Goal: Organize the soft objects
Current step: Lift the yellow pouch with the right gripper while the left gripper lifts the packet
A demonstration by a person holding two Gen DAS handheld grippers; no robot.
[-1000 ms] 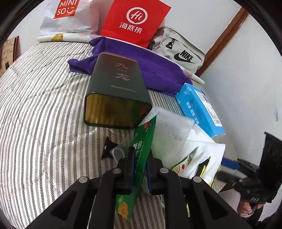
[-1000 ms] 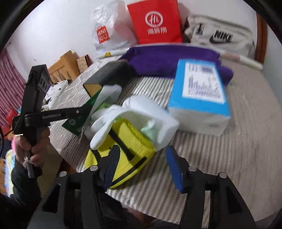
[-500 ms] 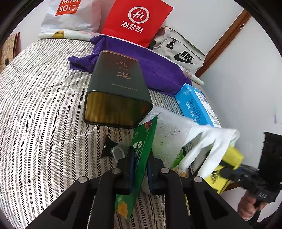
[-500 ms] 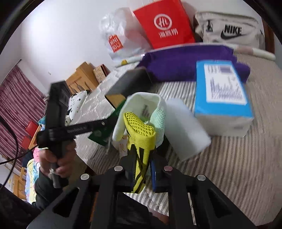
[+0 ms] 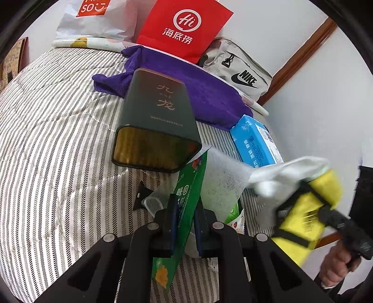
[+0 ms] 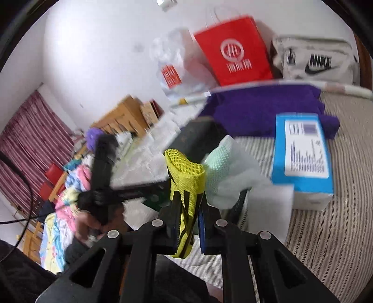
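My left gripper (image 5: 184,209) is shut on a green snack packet (image 5: 188,186) standing on edge just above the striped bed cover (image 5: 58,151). My right gripper (image 6: 187,209) is shut on a yellow mesh item with black straps (image 6: 186,174), held up off the bed. A white glove-like cloth (image 6: 233,179) hangs with it, pale green on its inner side. In the left wrist view the yellow mesh item (image 5: 310,209) and the white cloth (image 5: 286,172) hover at the right, past the bed's edge. A white translucent pouch (image 5: 221,181) lies behind the packet.
A dark green tin box (image 5: 158,121) lies on its side mid-bed, just beyond the packet. A purple towel (image 5: 205,93) and a blue tissue pack (image 5: 254,139) lie further back. A red paper bag (image 5: 184,25), white plastic bag (image 5: 98,16) and grey Nike bag (image 5: 240,70) line the wall.
The right gripper closed on the yellow mesh item and lifted it, with the white cloth, off the bed. The left gripper and its green packet stayed put.
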